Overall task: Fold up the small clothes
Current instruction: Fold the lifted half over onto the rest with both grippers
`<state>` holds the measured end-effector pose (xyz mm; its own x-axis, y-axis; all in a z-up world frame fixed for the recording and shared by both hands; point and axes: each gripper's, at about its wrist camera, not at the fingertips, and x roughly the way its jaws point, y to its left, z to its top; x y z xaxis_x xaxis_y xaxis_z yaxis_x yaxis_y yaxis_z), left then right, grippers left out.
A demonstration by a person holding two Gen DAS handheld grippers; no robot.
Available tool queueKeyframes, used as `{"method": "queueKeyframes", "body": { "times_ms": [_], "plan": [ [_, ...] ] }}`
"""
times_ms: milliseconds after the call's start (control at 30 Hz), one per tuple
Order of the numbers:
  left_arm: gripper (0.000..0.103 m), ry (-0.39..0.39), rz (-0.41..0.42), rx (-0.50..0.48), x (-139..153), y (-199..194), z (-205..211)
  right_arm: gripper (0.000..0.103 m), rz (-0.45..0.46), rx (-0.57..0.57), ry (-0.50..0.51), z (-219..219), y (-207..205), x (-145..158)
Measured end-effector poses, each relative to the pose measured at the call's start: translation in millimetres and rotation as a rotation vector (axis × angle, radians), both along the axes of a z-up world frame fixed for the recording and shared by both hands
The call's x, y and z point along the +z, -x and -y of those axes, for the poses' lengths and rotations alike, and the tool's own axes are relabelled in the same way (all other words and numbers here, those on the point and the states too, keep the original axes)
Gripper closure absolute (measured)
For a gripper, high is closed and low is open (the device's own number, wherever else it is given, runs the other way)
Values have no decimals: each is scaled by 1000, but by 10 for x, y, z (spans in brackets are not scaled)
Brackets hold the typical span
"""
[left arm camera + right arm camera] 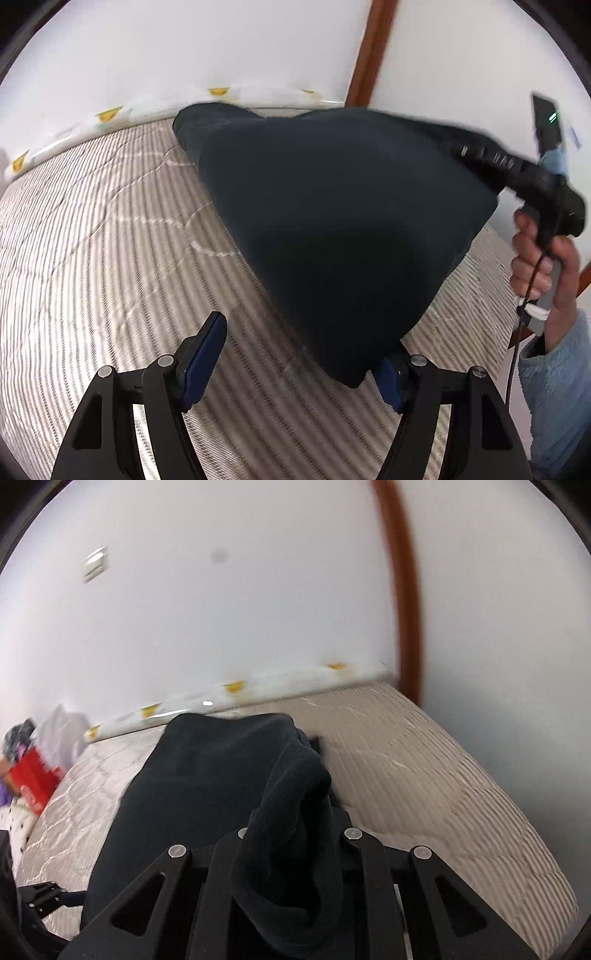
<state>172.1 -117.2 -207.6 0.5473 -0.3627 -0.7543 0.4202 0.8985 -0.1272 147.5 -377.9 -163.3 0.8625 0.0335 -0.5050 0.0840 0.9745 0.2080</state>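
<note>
A dark navy garment (332, 221) hangs lifted over the striped mattress (92, 240). In the left wrist view my left gripper (295, 365) is open; its blue-padded fingers (201, 365) stand wide apart and the garment's lower corner droops beside the right pad. My right gripper (480, 151) is at the upper right there, shut on the garment's top edge, held by a hand. In the right wrist view the garment (207, 782) is bunched between the closed fingers of the right gripper (295, 830) and drapes down to the left.
A white roll with yellow prints (236, 694) lies along the wall at the mattress's far edge. A red box and a pile of items (33, 782) sit at the far left. A brown wooden post (402, 590) stands by the wall.
</note>
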Motion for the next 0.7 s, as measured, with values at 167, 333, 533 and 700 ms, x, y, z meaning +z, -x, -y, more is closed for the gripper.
{"method": "queueKeyframes", "body": {
  "times_ms": [167, 333, 533, 700],
  "plan": [
    [35, -31, 32, 15, 23, 40, 135, 84, -112, 12, -89, 297, -72, -389],
    [52, -3, 23, 13, 47, 62, 169, 42, -126, -44, -60, 398, 79, -421],
    [69, 8, 45, 58, 96, 131, 116, 35, -236, -23, -166, 512, 24, -659],
    [81, 33, 88, 70, 217, 153, -1, 79, -183, 24, -181, 376, -47, -659]
  ]
}}
